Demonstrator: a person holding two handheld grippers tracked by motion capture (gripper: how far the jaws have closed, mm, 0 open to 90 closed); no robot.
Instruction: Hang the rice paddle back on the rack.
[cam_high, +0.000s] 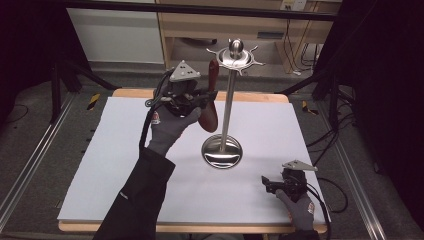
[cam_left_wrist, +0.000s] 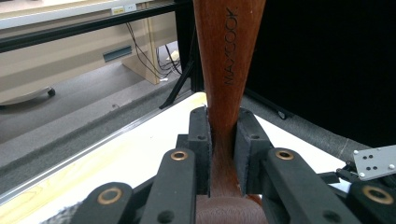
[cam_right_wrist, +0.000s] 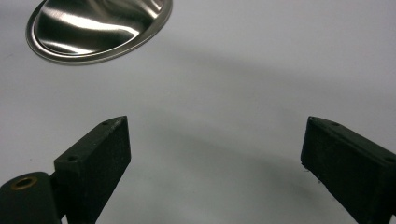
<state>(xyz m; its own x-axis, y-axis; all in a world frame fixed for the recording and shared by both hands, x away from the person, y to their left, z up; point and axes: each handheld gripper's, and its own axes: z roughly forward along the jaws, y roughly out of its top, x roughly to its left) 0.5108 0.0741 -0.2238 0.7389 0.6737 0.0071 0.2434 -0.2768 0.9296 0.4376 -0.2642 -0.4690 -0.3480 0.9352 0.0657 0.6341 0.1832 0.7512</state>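
A brown wooden spoon (cam_high: 210, 112) stands upright in the air, bowl end down, just left of a steel utensil stand (cam_high: 228, 105). Its handle (cam_left_wrist: 229, 60), stamped with lettering, rises toward the stand's hooked top ring (cam_high: 236, 56). My left gripper (cam_high: 206, 98) is shut on the spoon's neck, and the pads (cam_left_wrist: 248, 149) press both sides of the wood. My right gripper (cam_high: 268, 184) rests low at the table's front right, open, with nothing between its jaws (cam_right_wrist: 215, 154). The stand's round base (cam_right_wrist: 98, 28) lies ahead of it.
A white sheet (cam_high: 125, 150) covers the wooden table. A pale cabinet (cam_high: 225, 25) with cables stands behind it. Black stand legs (cam_high: 65, 80) and floor rails (cam_high: 30, 160) flank the table. Black curtains hang on both sides.
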